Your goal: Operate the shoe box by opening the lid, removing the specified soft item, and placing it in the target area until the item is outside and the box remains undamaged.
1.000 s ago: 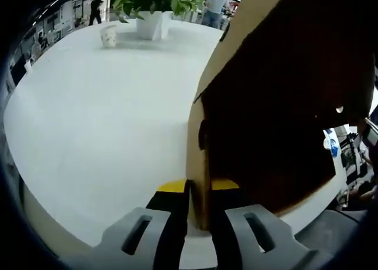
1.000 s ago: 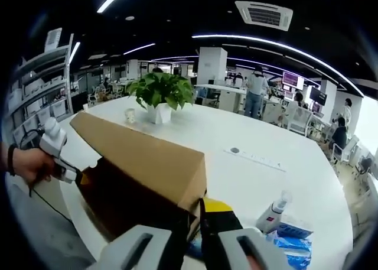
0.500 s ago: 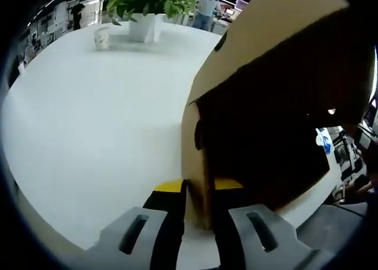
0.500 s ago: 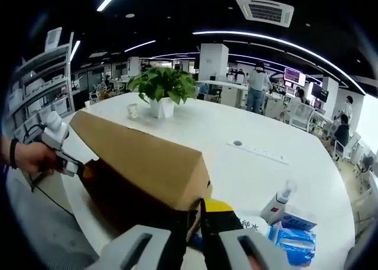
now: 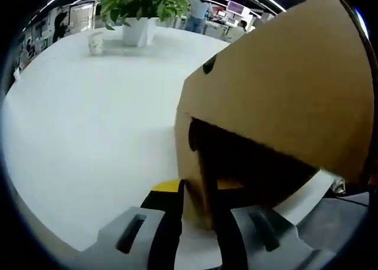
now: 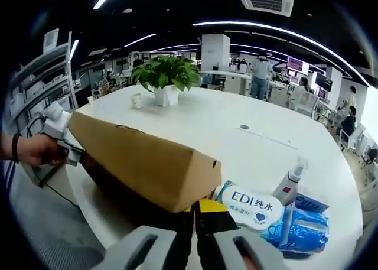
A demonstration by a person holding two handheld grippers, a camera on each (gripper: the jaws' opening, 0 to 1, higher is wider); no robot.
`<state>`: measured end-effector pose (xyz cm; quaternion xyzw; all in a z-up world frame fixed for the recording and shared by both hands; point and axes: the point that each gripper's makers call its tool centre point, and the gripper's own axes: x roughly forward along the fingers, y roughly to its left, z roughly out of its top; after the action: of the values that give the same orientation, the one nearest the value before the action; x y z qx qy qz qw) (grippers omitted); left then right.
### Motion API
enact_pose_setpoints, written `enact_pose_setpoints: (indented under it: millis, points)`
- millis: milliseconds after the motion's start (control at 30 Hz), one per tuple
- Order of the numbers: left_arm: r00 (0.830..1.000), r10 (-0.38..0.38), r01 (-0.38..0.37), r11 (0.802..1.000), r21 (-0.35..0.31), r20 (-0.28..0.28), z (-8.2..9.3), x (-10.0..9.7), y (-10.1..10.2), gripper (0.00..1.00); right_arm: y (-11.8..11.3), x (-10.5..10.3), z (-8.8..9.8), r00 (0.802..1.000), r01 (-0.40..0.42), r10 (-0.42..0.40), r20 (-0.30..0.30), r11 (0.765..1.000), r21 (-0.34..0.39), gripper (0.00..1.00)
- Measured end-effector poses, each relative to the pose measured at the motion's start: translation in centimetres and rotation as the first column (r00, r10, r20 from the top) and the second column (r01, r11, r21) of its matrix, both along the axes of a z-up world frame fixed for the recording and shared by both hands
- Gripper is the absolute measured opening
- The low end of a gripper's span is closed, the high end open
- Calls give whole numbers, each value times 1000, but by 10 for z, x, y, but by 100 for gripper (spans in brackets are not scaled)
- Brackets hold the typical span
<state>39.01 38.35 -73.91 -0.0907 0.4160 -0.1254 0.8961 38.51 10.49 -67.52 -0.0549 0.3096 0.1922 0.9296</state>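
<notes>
My left tongs (image 5: pixel 198 214) and right tongs (image 6: pixel 195 234) each pinch the lid (image 6: pixel 142 163), now lifted higher; a white packet (image 6: pixel 251 202) shows at four o'clock, probably the soft item.

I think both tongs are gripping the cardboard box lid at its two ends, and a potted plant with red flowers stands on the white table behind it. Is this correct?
Not quite. The potted plant has only green leaves, no red flowers, as the right gripper view shows. The rest holds: the left tongs and right tongs grip the cardboard box lid at its two ends, and the plant stands on the white table behind it.
</notes>
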Motion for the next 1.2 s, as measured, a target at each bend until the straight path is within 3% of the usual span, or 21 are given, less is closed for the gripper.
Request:
enact_pose_setpoints:
  millis: [200,433,600,900,1200]
  points:
    - [1000,-14,14,1000,8,-3,0,-1,0,19,4,-7,-12,999,11,-10,-39,1000,28,0]
    - [999,-35,34,999,28,24,9,-4,2,16,3,-10,-14,999,8,-7,-50,1000,30,0]
    - [995,-60,55,997,57,83,23,-2,5,17,3,-13,-16,999,-1,2,-54,1000,27,0]
    - [992,-84,77,994,83,89,26,-12,10,17,0,-17,-17,998,-17,18,-54,1000,11,0]
    - [989,-62,49,994,100,136,34,-15,16,17,-5,-23,-20,998,-11,11,-69,1000,6,0]
